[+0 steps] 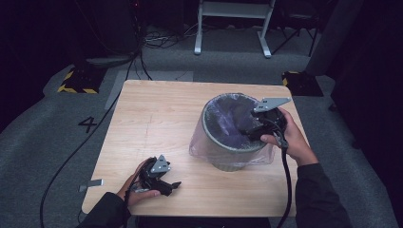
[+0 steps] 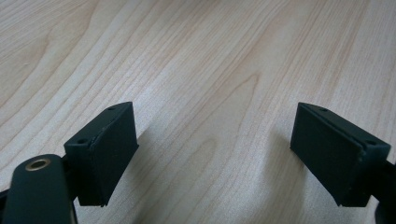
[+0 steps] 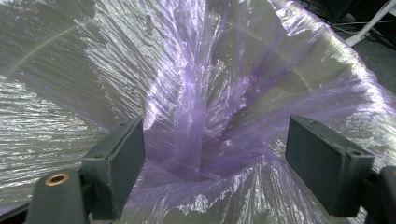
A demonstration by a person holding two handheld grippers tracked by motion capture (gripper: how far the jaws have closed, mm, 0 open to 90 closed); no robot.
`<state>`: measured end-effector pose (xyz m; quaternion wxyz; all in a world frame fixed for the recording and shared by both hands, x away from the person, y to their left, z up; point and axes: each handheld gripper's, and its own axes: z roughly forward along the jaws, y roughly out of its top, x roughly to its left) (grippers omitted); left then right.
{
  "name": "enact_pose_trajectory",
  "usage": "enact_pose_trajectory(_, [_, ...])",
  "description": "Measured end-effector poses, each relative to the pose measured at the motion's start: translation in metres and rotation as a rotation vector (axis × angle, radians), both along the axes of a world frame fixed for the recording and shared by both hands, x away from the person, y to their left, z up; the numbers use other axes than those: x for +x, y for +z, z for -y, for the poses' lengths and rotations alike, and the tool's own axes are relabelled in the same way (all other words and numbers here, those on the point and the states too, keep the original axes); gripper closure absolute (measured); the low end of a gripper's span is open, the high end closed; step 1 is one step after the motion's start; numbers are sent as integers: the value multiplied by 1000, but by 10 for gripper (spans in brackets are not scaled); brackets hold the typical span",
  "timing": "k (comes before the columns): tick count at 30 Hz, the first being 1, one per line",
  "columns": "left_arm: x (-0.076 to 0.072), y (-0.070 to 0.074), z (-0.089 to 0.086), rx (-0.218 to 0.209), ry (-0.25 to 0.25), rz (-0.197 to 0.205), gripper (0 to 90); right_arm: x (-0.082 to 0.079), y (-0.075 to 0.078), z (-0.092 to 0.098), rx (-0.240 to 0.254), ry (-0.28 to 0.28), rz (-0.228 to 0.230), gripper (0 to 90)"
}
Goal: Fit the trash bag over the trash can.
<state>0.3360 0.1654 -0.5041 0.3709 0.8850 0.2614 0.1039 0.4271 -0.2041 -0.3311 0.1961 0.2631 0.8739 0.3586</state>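
A grey round bin [image 1: 232, 163] stands on the wooden table [image 1: 157, 118], lined with a thin purple plastic bag [image 1: 227, 119] whose edge hangs over the rim. My right gripper [image 1: 252, 129] reaches over the bin's right rim and points into it. In the right gripper view its jaws stand wide apart, open, around the crumpled purple bag liner [image 3: 201, 116], with nothing pinched between the pads [image 3: 126, 154]. My left gripper [image 1: 172, 186] rests low near the table's front left. Its open jaws [image 2: 215, 158] frame bare wood [image 2: 210, 70].
The bin sits at the table's right middle, with the bag's loose skirt [image 1: 199, 147] spread around its base. Beyond the table, cables [image 1: 95, 128] cross the grey carpet, and a white frame [image 1: 233, 23] and yellow-black striped bases [image 1: 78, 80] stand on it.
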Motion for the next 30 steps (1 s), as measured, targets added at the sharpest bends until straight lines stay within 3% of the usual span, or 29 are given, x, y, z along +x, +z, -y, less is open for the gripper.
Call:
enact_pose_trajectory(7, [0, 0, 0, 0, -3, 0, 143, -2, -1, -7, -34, 55, -12, 252])
enact_pose_trajectory(17, [0, 0, 0, -3, -5, -1, 143, 2, -4, -12, -88, 41, -80, 250])
enact_pose_trajectory(30, [0, 0, 0, -2, -7, -1, 143, 6, -5, -18, -173, 32, -133, 240])
